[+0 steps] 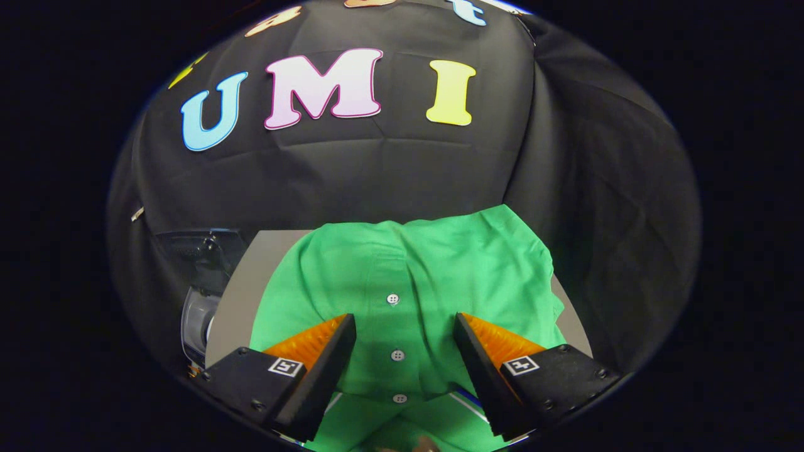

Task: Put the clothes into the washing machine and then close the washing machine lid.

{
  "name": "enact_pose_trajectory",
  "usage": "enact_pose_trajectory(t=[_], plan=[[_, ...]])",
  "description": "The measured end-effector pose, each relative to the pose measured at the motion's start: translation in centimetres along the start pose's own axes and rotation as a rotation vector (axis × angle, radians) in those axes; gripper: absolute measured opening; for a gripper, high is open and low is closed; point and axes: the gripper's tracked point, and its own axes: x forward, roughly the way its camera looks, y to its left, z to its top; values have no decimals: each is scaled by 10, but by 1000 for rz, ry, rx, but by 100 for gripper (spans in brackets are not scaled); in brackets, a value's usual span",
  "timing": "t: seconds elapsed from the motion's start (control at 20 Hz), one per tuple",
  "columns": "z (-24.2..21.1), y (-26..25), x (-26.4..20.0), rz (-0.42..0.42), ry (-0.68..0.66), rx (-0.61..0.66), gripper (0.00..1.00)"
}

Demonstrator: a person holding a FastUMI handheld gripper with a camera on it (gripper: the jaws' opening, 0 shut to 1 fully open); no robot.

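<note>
So the biggest thing here is the black cloth wall (pixel 389 182), which wraps around the back and both sides of the booth, creased and draped loosely on the right.

In front of that sits a grey table (pixel 233 301), with bare surface showing along its left edge and a sliver on the right.

Most of the table is covered by a green shirt (pixel 440 263), spread out flat-ish with its button placket running straight toward the camera. Three small white buttons (pixel 393 299) line up along that placket, and the nearer two sit right in the gap between the fingers. The far part of the shirt, collar end, lies beyond the fingertips, bunched a little at the right corner. There's a bit of white and blue trim peeking out near the right finger, can't tell what it belongs to.

Off the table's left edge, lower down, is the washing machine (pixel 200 282), a dark top with a pale rounded part below it. It's well apart from the shirt's middle.

The gripper (pixel 405 323) is spread wide, fingers on either side of the placket, clamping nothing. Whether the tips touch the fabric I can't tell.

Each finger carries a small square black-and-white marker, no readable writing on them.
</note>
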Motion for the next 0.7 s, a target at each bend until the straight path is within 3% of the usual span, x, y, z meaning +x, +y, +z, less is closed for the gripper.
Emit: enact_pose_trajectory(t=[0.2,0.35,0.45,0.5,0.6,0.7], plan=[[0,-7,1,-11,46,6,96],[4,-13,7,-36,55,-8,45],[3,-13,6,-26,54,-15,20],[4,-15,7,-28,45,-10,20],[5,-14,6,-15,30,28,5],[5,-14,4,1,11,57,5]])
